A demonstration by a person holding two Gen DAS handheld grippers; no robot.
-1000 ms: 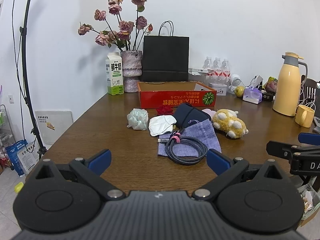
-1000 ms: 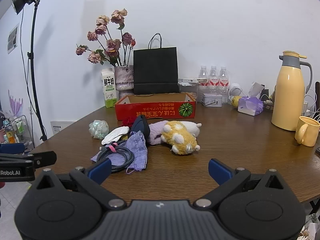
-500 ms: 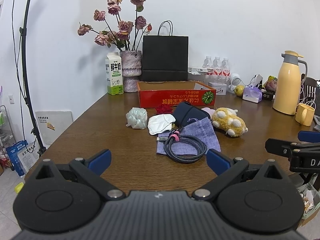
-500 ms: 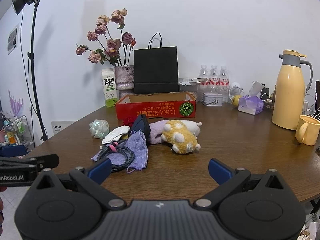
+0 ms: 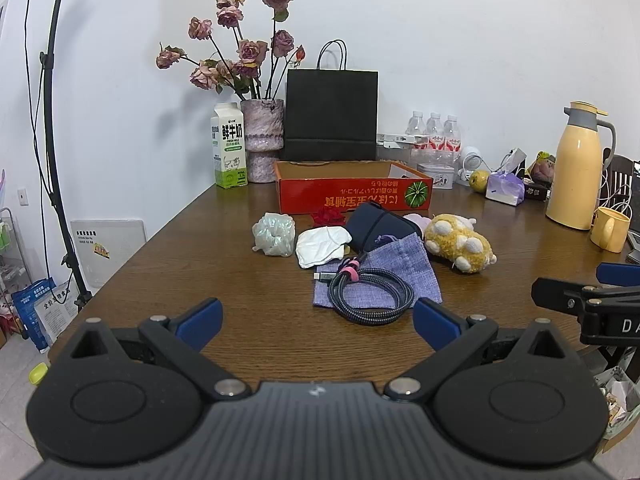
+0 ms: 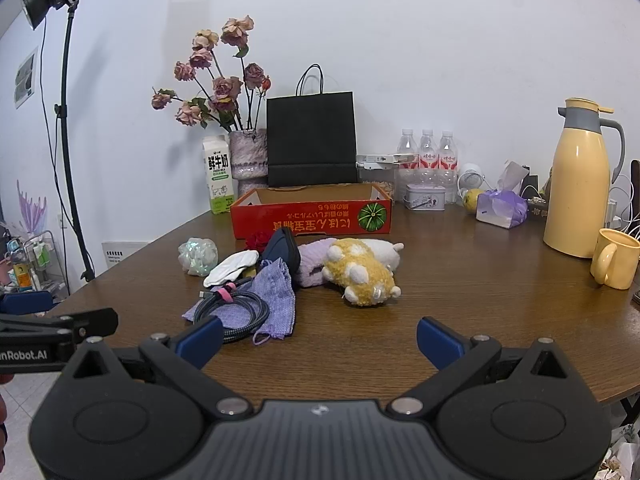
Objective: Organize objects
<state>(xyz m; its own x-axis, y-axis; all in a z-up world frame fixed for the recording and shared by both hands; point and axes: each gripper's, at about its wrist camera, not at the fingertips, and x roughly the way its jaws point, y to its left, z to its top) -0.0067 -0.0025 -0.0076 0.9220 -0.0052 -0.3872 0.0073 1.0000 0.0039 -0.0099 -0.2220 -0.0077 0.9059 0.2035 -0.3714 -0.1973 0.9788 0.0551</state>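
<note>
A heap of small objects lies mid-table in front of an open red cardboard box (image 5: 352, 196) (image 6: 312, 220). A coiled braided cable (image 5: 370, 294) (image 6: 236, 308) rests on a purple cloth pouch (image 5: 396, 268) (image 6: 276, 300). Behind are a white mask (image 5: 322, 246), an iridescent scrunchie (image 5: 274, 234) (image 6: 198, 256), a dark blue case (image 5: 378, 228) (image 6: 284, 248), a red flower (image 5: 328, 216) and a yellow plush toy (image 5: 460, 242) (image 6: 360, 272). My left gripper (image 5: 316, 320) is open, short of the cable. My right gripper (image 6: 318, 338) is open, short of the plush.
At the back stand a milk carton (image 5: 229, 146), a vase of dried roses (image 5: 262, 140), a black paper bag (image 5: 331, 116) and water bottles (image 5: 434, 132). A yellow thermos (image 6: 578, 180), a yellow mug (image 6: 614, 258) and a tissue pack (image 6: 502, 208) occupy the right side.
Both grippers have drifted slightly toward the table; the heap sits marginally nearer in both views. Nothing was taken hold of or moved.
</note>
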